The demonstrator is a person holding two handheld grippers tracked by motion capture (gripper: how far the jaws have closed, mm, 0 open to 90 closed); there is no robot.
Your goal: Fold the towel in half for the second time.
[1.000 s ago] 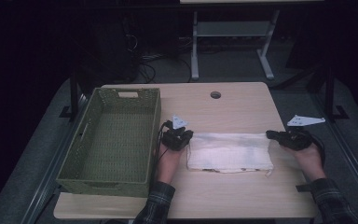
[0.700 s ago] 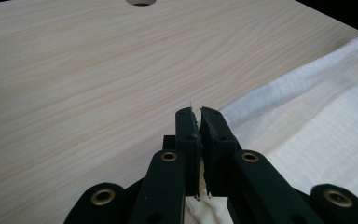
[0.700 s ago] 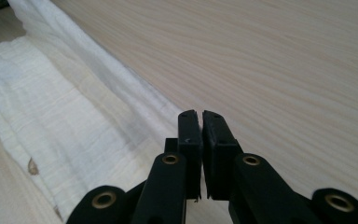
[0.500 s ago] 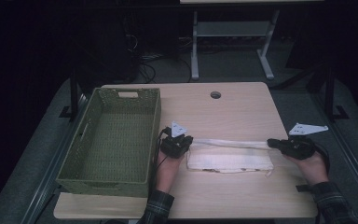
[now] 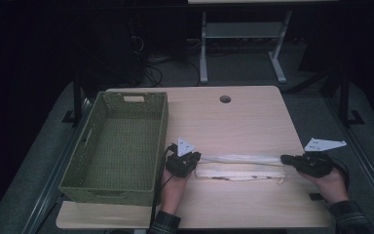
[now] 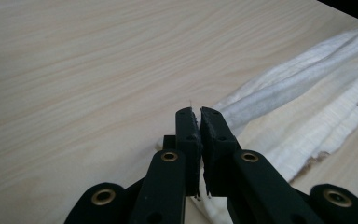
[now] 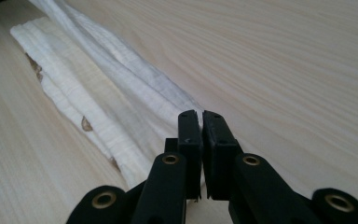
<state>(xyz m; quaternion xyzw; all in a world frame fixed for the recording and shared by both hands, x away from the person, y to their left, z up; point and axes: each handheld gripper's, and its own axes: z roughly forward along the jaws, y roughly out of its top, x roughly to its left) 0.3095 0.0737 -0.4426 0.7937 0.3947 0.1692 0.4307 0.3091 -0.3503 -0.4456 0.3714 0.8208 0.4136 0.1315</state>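
In the lower middle of the high view we see the white cloth (image 5: pixel 241 168) lying folded on the table (image 5: pixel 253 122), right of the green basket (image 5: pixel 119 144). Our left gripper (image 5: pixel 195 160) pinches its left end with jaws pressed together, and our right gripper (image 5: pixel 286 159) pinches its right end likewise.
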